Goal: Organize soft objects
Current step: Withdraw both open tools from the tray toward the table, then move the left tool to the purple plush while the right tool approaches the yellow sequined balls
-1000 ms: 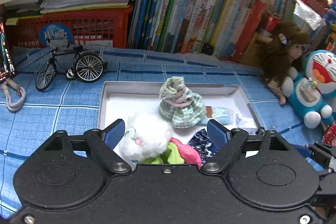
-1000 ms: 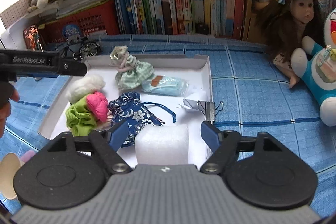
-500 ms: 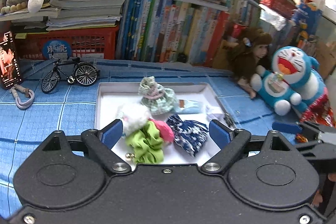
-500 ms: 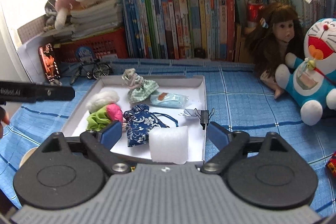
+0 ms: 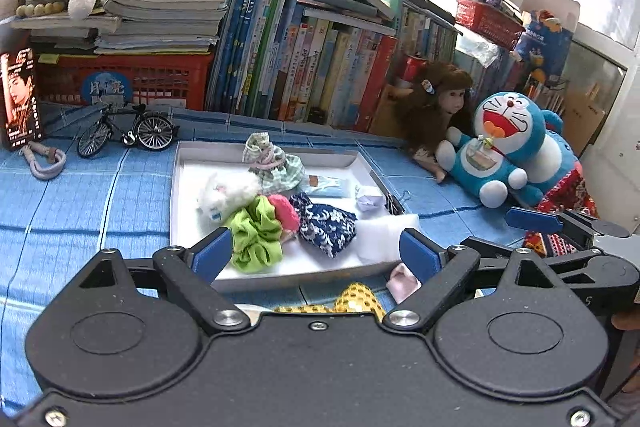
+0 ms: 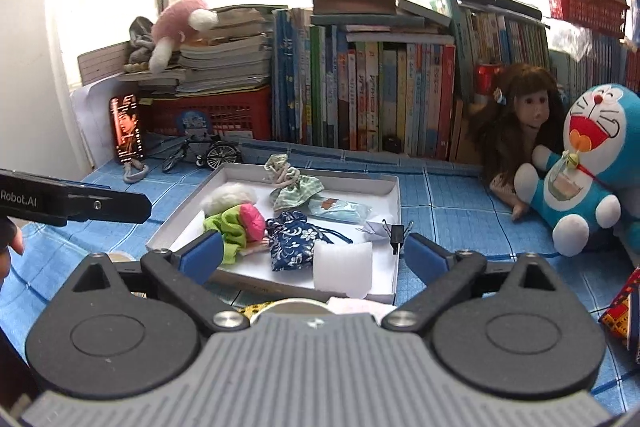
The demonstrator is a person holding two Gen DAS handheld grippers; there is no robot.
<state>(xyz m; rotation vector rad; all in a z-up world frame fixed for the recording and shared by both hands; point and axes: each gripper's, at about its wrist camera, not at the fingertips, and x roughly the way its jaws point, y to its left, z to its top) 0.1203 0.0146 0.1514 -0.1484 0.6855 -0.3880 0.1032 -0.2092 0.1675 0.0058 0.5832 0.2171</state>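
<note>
A white tray (image 5: 176, 195) on the blue cloth holds soft things: a white fluffy ball (image 5: 224, 193), a green scrunchie (image 5: 256, 235), a pink one (image 5: 285, 213), a blue floral pouch (image 5: 328, 223), a green checked pouch (image 5: 272, 163), a light blue packet (image 5: 330, 185) and a white foam block (image 5: 380, 235). The same tray (image 6: 394, 187) and foam block (image 6: 342, 267) show in the right wrist view. My left gripper (image 5: 316, 255) is open and empty, above the tray's near edge. My right gripper (image 6: 314, 255) is open and empty, also back from the tray.
A Doraemon plush (image 5: 504, 151) and a doll (image 5: 436, 107) lie to the right. Books (image 5: 320, 67), a red basket (image 5: 120, 83) and a model bicycle (image 5: 128, 135) line the back. A gold sequin item (image 5: 352, 301) and a small pink piece (image 5: 402, 281) lie before the tray.
Both grippers have pulled back and up from the tray. The foam block that lay between the right gripper's fingers now stands in the tray's near right corner.
</note>
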